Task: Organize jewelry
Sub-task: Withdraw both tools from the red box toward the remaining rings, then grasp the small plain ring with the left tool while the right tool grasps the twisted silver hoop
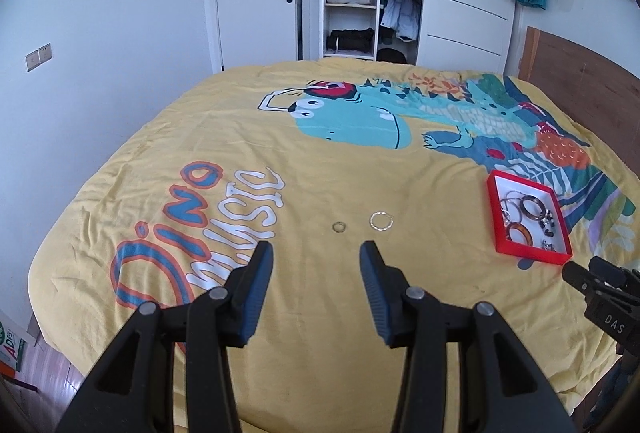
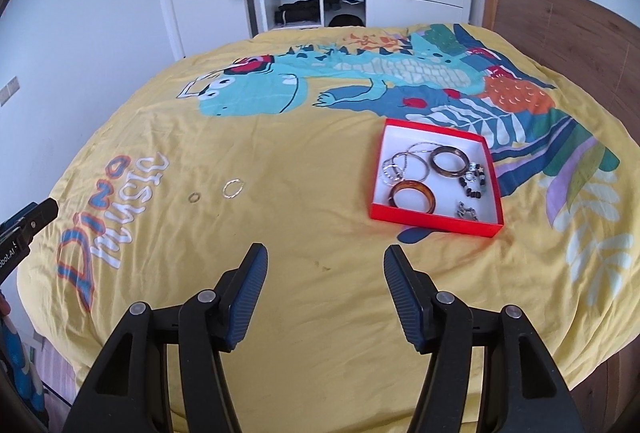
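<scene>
Jewelry is split between two spots on the yellow bedspread [image 1: 312, 161]: a small ring [image 1: 339, 227] and a larger silvery hoop [image 1: 381, 221] lie loose just ahead of the left tongs [image 1: 317, 261], side by side but apart, while the rest sits in the red tray [image 2: 435, 220] ahead and to the right of the right tongs [image 2: 325, 265]. In that tray are two brown bangles [image 2: 412, 196], thin silver hoops, a dark beaded piece and a small metal item.

Both pairs of tongs stand partly open with nothing between the pads, above the cover rather than on it.

The step in hand looks like fetching a loose piece for the tray. The left tongs are the nearer pair. Since the ring lies flat on soft cloth, it would help to come down steeply, straddle its rim and close gently, so the fabric is not pinched along with it.

Whether the ring is plain or set with a stone is too small to tell. The tangled silver hoops cannot be counted. Each view catches only the tip of the other tongs at its edge.
</scene>
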Demonstrator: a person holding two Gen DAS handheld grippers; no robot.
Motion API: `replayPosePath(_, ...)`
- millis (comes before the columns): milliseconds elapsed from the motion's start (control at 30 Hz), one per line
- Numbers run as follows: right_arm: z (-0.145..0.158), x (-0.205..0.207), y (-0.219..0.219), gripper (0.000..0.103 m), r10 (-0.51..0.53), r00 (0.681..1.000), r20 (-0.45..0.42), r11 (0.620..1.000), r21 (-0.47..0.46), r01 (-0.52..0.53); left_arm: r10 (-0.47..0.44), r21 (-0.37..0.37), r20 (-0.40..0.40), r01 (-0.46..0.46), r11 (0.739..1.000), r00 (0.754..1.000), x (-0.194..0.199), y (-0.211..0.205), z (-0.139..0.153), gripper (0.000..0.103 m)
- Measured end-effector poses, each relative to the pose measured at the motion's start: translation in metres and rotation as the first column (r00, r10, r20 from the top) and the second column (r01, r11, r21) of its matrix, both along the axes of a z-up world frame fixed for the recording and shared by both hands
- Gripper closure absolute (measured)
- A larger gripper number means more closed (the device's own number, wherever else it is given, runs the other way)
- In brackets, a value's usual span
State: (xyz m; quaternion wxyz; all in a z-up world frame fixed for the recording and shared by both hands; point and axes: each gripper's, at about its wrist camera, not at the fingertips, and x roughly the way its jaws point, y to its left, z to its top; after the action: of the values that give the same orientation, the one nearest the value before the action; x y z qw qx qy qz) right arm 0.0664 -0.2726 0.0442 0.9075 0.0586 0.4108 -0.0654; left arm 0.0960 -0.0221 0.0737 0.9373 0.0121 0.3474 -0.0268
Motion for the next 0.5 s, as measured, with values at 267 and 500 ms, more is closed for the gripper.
replayPosePath(267,-0.007,0.01,0.016,0.043,0.034,0.999,-0.019,0.999,-0.008,-0.034,0.014,-0.007,-0.025,-0.015,1.0,1.0,0.005,0.014,-0.015,0.06)
replayPosePath(500,-0.029,0.029,0.027,0.043,0.077,0.995,-0.06,0.997,0.01,-0.076,0.04,-0.014,-0.106,-0.042,0.999,0.994,0.025,0.034,-0.05,0.06)
